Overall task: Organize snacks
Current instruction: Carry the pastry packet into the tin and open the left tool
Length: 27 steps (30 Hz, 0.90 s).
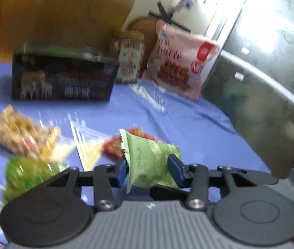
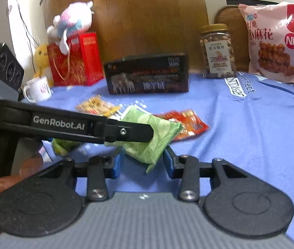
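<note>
My left gripper (image 1: pixel 148 167) is shut on a light green snack packet (image 1: pixel 150 159) and holds it above the blue cloth (image 1: pixel 188 128). In the right wrist view the same packet (image 2: pixel 157 132) hangs from the left gripper's black fingers (image 2: pixel 130 133), just ahead of my right gripper (image 2: pixel 143 161), which is open with the packet's lower corner between its blue pads, not touching. A red packet (image 2: pixel 186 124), a yellow-orange packet (image 2: pixel 94 105) and a bright green packet (image 1: pixel 28 172) lie on the cloth.
At the back stand a dark box (image 2: pixel 147 73), a nut jar (image 2: pixel 217 51) and a pink bag (image 2: pixel 275 43). A red gift box (image 2: pixel 74 60), plush toys (image 2: pixel 70 20) and a white mug (image 2: pixel 37 89) sit at the back left.
</note>
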Each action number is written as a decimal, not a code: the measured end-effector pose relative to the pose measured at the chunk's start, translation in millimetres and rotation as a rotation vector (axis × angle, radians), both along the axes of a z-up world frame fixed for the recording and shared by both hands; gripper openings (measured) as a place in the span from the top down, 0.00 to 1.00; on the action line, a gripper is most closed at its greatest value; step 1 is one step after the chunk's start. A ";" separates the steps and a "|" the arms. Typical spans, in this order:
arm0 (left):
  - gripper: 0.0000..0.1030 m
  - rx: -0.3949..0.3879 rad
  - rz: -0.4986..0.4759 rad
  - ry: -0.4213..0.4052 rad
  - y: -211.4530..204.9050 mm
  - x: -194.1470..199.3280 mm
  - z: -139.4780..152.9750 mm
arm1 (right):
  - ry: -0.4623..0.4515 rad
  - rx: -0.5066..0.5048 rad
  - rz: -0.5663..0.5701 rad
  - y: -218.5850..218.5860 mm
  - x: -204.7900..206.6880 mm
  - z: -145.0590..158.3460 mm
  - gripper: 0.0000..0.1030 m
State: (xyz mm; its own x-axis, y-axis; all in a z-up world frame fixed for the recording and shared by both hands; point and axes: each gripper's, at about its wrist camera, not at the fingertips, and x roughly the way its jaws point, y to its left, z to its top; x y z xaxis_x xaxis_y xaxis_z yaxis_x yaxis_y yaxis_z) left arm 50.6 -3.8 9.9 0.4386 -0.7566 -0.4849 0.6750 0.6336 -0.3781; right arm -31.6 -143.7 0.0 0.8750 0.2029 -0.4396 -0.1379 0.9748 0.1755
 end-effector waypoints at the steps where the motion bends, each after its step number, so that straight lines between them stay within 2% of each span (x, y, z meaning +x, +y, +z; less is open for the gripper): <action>1: 0.60 -0.013 0.010 -0.010 2.4 2.7 9.5 | -0.026 -0.001 0.007 1.0 1.7 6.7 0.57; 4: 0.59 -0.014 0.048 -0.040 3.8 24.8 42.4 | -0.100 -0.024 0.029 3.1 21.0 29.5 0.58; 9: 0.59 0.015 0.139 -0.083 4.5 94.5 81.9 | -0.142 0.023 0.081 -5.3 103.4 58.7 0.58; 13: 0.56 0.051 0.237 -0.086 4.4 153.7 85.8 | -0.082 0.052 0.119 -1.5 181.4 67.8 0.55; 16: 0.53 0.106 0.301 -0.066 4.9 193.9 69.2 | -0.036 0.012 0.105 5.9 221.7 60.1 0.55; 18: 0.49 0.145 0.333 -0.010 5.6 213.6 56.6 | -0.024 0.008 0.080 4.7 226.6 54.0 0.55; 20: 0.49 0.132 0.344 0.017 14.2 217.2 49.2 | -0.032 0.057 0.073 -4.4 214.9 50.1 0.55; 24: 0.49 0.094 0.338 -0.024 34.4 188.4 52.1 | -0.059 0.116 0.047 -21.3 174.4 43.6 0.55; 27: 0.49 0.079 0.316 -0.064 52.9 153.0 56.5 | -0.014 0.198 0.076 -29.0 152.2 31.9 0.55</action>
State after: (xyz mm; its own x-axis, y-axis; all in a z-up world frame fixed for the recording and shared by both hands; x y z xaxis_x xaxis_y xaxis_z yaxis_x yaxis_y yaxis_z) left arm 203.6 49.1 66.4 0.6771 -0.5394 -0.5007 0.4613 0.8411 -0.2824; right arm 120.6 -172.6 31.9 0.8597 0.3500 -0.3720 -0.2138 0.9081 0.3601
